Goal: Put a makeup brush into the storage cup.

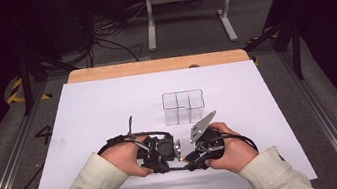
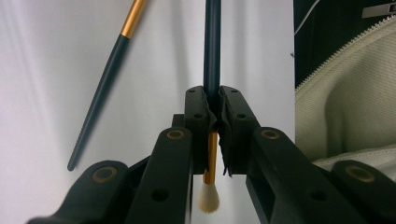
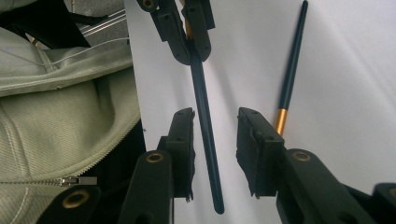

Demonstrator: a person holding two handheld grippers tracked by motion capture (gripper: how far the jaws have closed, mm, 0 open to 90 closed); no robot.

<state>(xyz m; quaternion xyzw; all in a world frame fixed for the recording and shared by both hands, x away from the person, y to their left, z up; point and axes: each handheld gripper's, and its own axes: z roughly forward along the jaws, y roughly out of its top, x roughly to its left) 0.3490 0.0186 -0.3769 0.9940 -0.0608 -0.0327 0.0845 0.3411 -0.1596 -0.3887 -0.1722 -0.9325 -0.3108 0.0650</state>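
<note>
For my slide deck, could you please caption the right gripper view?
Open right hand-held gripper straddles the dark brush handle clamped by the left hand-held gripper.

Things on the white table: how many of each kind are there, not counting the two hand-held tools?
Makeup brushes, dark handle with gold band: 2, the held brush and the loose brush
Clear plastic organizer: 1
Total: 3
</note>
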